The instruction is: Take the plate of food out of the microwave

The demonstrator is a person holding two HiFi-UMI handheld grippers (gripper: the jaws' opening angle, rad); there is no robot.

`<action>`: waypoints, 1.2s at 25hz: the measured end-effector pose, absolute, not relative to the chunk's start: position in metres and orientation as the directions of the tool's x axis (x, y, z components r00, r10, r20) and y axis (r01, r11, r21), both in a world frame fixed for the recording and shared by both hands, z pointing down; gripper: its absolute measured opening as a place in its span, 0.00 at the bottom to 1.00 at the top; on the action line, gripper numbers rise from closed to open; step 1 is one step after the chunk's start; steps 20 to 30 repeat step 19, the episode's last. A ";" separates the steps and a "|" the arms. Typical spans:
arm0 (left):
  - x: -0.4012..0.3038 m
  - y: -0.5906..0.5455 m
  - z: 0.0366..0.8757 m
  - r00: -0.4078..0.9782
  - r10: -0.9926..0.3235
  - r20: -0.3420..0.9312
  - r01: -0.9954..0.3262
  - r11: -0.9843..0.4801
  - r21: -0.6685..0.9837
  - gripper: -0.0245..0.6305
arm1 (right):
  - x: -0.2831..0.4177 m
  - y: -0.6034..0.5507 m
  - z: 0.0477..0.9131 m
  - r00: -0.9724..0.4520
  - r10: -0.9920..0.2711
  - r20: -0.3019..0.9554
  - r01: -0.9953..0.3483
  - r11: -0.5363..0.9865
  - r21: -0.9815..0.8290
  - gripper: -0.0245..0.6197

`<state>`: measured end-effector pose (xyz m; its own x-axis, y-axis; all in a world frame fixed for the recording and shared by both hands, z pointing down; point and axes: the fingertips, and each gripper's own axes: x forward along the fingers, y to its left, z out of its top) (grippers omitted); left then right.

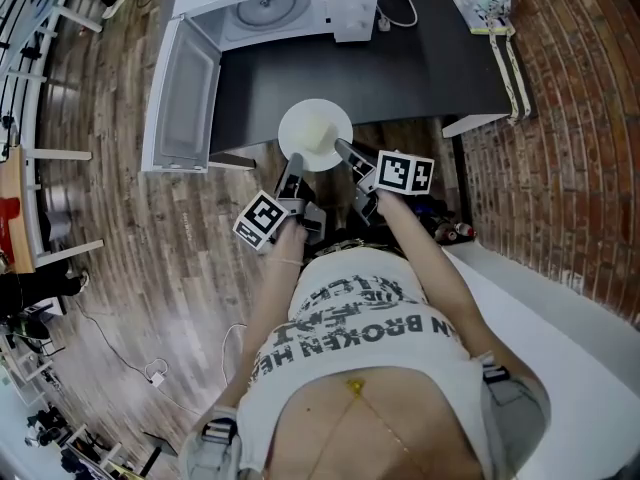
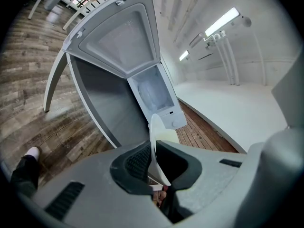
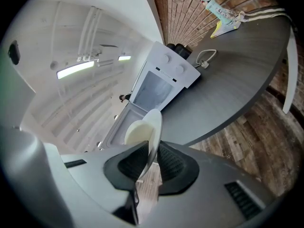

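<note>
In the head view, a round white plate (image 1: pixel 315 136) is sitting outside the boxy white microwave oven (image 1: pixel 275 3), at the near edge of the dark grey table (image 1: pixel 420 68). The oven's white door (image 1: pixel 185 103) is hanging wide open. The left gripper (image 1: pixel 296 161) and the right gripper (image 1: pixel 343 149) are each pinching the plate's near rim, one to each side. Whether the plate is touching the tabletop, I cannot tell.

In the left gripper view, that gripper's jaws are standing nearly together, clamped on the thin rim, which is running edge-on between the ribbed pads. A pale yellow mound of food (image 2: pixel 167 137) is lying on the plate beyond them.

In the right gripper view, the picture is much the same. Its jaws are pressing on the rim from both faces, with only the plate's thickness between them, and the pale mound is showing on the plate's upper face with the open oven behind.

The step in hand looks like carrying the plate clear. Doing it well probably means moving both grippers together at one height, so the rim is not twisted between two grips, and keeping the plate level so the food is not sliding. It should be set down well in from the table's edge.

Counted: one plate, one mound of food, one microwave, one table, two grippers.
</note>
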<state>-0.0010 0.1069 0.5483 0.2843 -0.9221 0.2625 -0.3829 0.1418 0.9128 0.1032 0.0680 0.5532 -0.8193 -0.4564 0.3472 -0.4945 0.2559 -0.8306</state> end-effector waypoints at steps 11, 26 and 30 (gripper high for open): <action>-0.002 0.116 0.550 0.273 -0.925 0.265 -0.375 0.152 0.915 0.08 | 0.102 0.076 0.555 -0.823 -0.447 0.351 -0.493 0.253 -0.833 0.13; 0.002 0.120 0.552 0.272 -0.925 0.267 -0.376 0.153 0.914 0.08 | 0.106 0.079 0.557 -0.823 -0.445 0.352 -0.492 0.249 -0.834 0.12; 0.002 0.120 0.552 0.272 -0.925 0.267 -0.376 0.153 0.914 0.08 | 0.106 0.079 0.557 -0.823 -0.445 0.352 -0.492 0.249 -0.834 0.12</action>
